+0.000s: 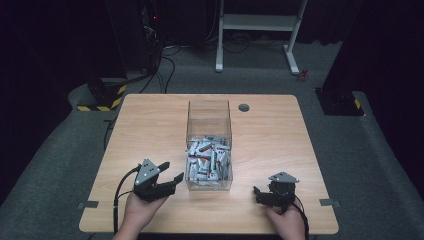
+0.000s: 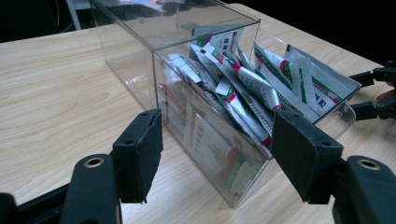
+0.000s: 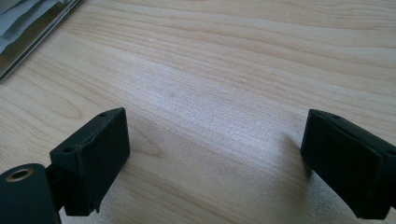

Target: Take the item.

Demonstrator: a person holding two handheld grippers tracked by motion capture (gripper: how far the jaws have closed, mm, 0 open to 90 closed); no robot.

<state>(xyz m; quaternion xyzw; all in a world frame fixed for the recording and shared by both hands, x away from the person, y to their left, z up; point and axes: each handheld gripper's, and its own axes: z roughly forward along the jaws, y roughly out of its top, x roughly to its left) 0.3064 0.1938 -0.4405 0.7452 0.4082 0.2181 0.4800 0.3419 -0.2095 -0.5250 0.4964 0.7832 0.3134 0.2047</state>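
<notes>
A clear plastic box (image 1: 209,145) stands upright in the middle of the tabletop (image 1: 150,120), long and narrow, running away from the person. It is open at the top, its walls thin, hard and glossy, with crisp square edges that catch the light. Its near half holds a loose heap of sachets (image 1: 207,160): flat, sealed packets, white with red and green print, slightly crinkled, leaning on one another at all angles. The far half of the box looks empty. In the left gripper view a few sachets (image 2: 261,84) poke up close to the rim.

The left gripper (image 1: 167,172) hovers just beside the box's near left corner, its fingers spread wide and aimed at the wall. From its own camera the box's (image 2: 196,116) near corner sits between the two black padded fingers (image 2: 140,149) without touching them, which suggests the person is lining up either to steady the box or to reach for the packets.

The right gripper (image 1: 260,195) rests well apart on the near right, fingers also wide and holding nothing; its own view looks over bare pale wood-grain laminate with a faint sheen, with the box's edge (image 3: 32,32) at the upper left corner. It appears to be waiting clear of the work.
</notes>
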